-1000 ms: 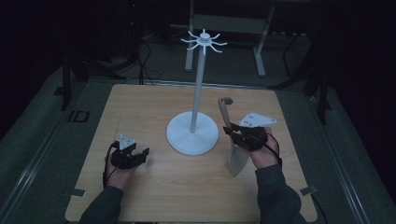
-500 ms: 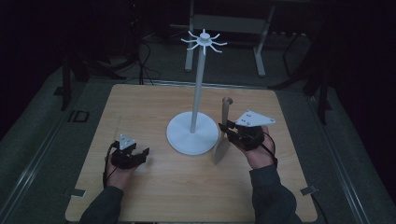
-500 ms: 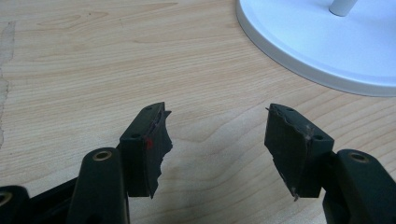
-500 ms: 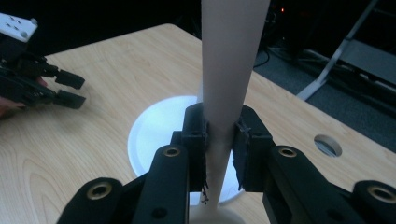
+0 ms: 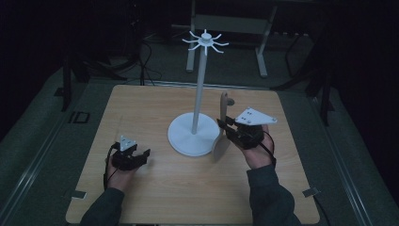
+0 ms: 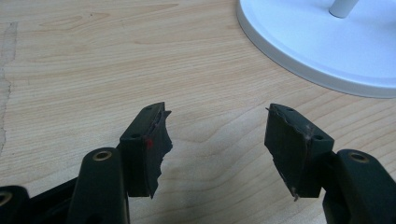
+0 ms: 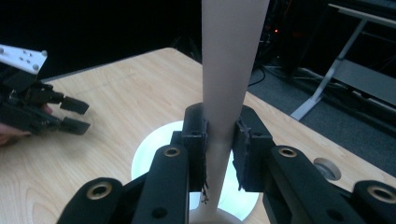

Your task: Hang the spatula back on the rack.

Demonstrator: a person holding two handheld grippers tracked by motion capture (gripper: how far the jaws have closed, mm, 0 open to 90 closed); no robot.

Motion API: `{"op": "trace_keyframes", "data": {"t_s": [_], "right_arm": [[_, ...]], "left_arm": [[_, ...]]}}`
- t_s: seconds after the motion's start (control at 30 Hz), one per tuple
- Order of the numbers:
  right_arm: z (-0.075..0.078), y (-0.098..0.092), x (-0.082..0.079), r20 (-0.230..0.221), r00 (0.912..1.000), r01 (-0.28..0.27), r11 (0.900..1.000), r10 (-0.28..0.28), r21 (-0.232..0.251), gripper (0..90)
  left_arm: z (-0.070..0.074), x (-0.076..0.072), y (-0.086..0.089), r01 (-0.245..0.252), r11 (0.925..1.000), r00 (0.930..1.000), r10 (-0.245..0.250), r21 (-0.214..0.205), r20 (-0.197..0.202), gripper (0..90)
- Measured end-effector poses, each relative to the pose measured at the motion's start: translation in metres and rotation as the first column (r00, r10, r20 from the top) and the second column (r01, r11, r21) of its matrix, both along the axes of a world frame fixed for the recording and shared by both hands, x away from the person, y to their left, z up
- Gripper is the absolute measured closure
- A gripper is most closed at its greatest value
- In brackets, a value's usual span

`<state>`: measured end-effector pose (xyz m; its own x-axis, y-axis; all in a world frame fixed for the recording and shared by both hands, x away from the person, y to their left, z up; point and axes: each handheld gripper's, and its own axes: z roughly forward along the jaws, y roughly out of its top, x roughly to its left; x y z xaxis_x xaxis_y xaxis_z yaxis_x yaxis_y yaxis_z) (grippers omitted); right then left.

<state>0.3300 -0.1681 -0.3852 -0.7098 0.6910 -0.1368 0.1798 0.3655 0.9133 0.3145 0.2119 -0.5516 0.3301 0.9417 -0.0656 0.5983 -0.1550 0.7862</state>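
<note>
Left tongs (image 5: 141, 156), spread and empty, low over the wooden surface (image 5: 155, 108). Right tongs (image 7: 219, 140), pinching a pale spatula (image 5: 222, 129) upright by its handle, blade down beside the white stand (image 5: 195, 136).

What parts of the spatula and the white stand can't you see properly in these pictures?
- Spatula: in the right gripper view its top and bottom are cut off by the picture's edges, and the right gripper covers part of the handle.
- Stand: in the left gripper view its pole and hooks are cut off by the top edge.
- Stand's hooks: in the high view, too small and dim to count surely.
</note>
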Motion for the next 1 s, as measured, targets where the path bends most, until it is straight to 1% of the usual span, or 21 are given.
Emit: {"op": "trace_keyframes", "data": {"t_s": [0.13,0.27,0.37,0.47,0.63,0.7,0.83,1.0], "right_arm": [[0.003,0.001,0.000,0.008,0.9999,0.010,0.9999,-0.010,0.009,76.3],[0.009,0.003,0.001,0.016,0.9989,0.043,0.9983,-0.044,0.039,76.3],[0.010,0.004,0.001,0.016,0.9986,0.049,0.9975,-0.050,0.052,76.3],[0.012,0.004,0.001,0.012,0.9977,0.066,0.9949,-0.067,0.075,76.3],[0.014,0.003,0.002,0.017,0.9959,0.087,0.9921,-0.089,0.091,76.3],[0.016,0.003,0.002,0.015,0.9948,0.099,0.9895,-0.101,0.105,76.3],[0.019,0.003,0.003,0.013,0.9937,0.109,0.9874,-0.111,0.115,76.3],[0.026,0.005,0.006,0.022,0.9939,0.105,0.9874,-0.108,0.118,76.3]], "left_arm": [[0.000,0.000,0.000,0.001,1.0000,1.0000,-0.001,0.000,-0.001,39.3],[0.000,0.000,0.000,0.000,1.0000,1.0000,0.000,0.000,0.000,39.3],[0.000,0.000,0.000,0.000,1.0000,1.0000,0.000,-0.001,0.001,39.3],[0.000,0.000,0.000,0.000,1.0000,1.0000,0.000,0.000,0.001,39.3],[0.000,0.000,0.000,0.000,1.0000,1.0000,0.000,0.000,0.000,39.3],[0.000,0.000,0.000,0.000,1.0000,1.0000,0.000,-0.001,0.001,39.3],[0.000,0.000,0.000,-0.001,1.0000,1.0000,0.001,-0.003,0.000,39.4],[0.000,0.000,0.001,-0.001,1.0000,1.0000,0.001,-0.001,-0.001,39.3]]}}
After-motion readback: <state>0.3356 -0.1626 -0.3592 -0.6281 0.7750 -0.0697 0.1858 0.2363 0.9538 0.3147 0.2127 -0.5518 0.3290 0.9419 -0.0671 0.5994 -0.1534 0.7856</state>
